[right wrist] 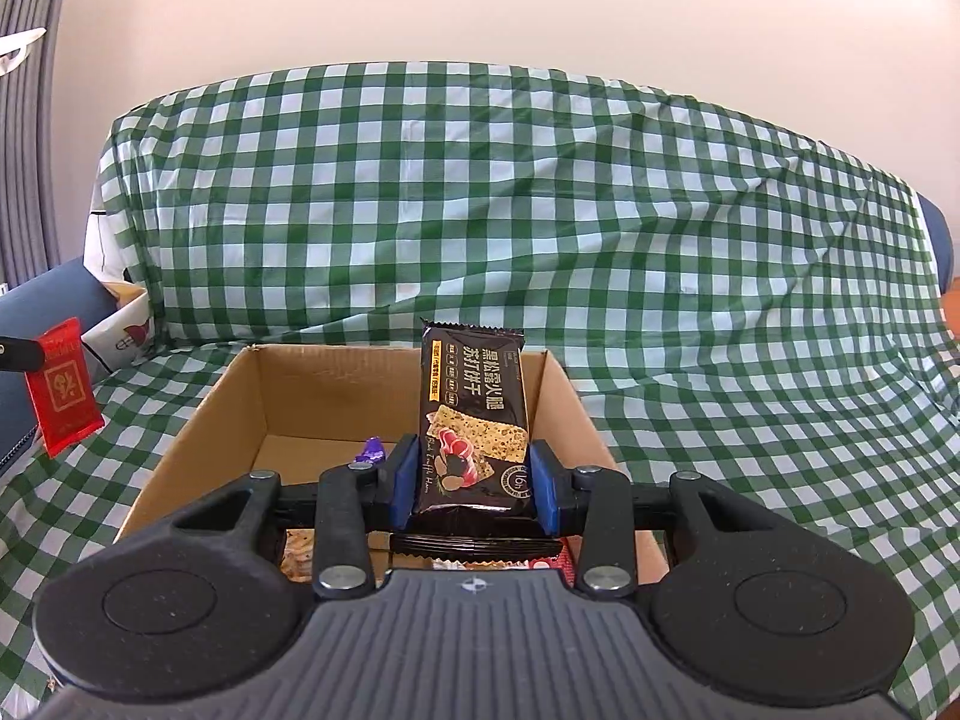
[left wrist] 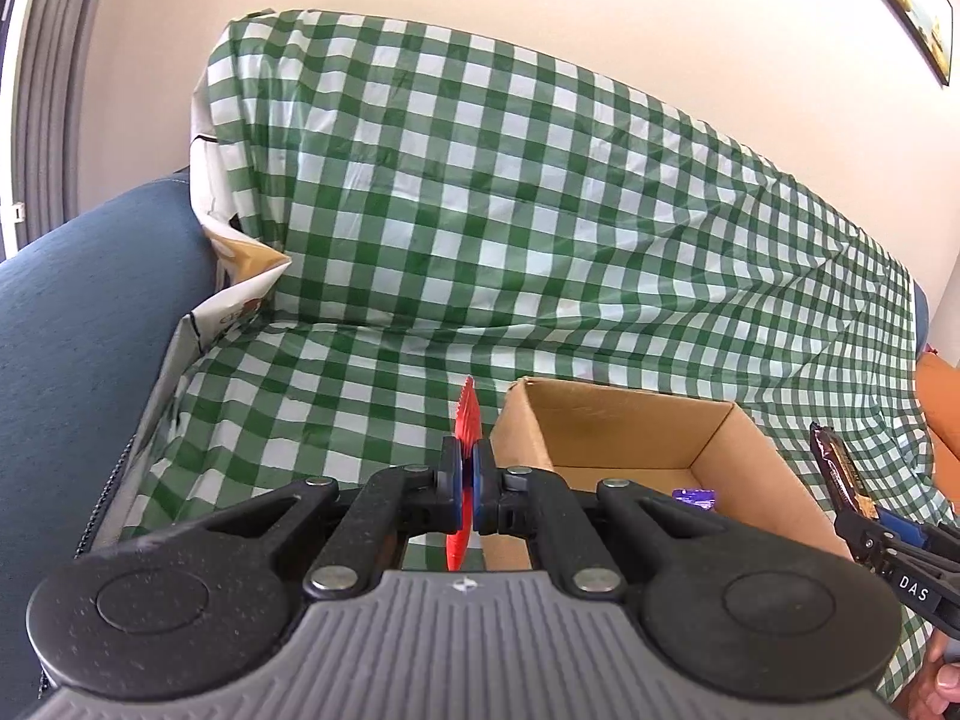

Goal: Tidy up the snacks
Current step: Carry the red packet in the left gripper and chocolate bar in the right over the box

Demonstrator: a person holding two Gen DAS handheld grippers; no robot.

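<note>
My left gripper (left wrist: 467,480) is shut on a thin red packet (left wrist: 467,414), seen edge-on, just left of the open cardboard box (left wrist: 606,420). In the right wrist view the same red packet (right wrist: 63,384) hangs at the far left beside the box (right wrist: 234,396). My right gripper (right wrist: 474,477) is shut on a black cracker packet (right wrist: 474,414), held upright over the box. In the left wrist view that black packet (left wrist: 837,468) shows at the right edge. A purple wrapped sweet (right wrist: 370,451) lies on the box floor, and more packets (right wrist: 480,552) lie under my right gripper.
A green-and-white checked cloth (left wrist: 480,210) covers the sofa seat and back. The blue sofa arm (left wrist: 90,312) is at the left with a white printed bag (left wrist: 240,294) tucked beside it. An orange cushion (left wrist: 936,396) sits at the far right.
</note>
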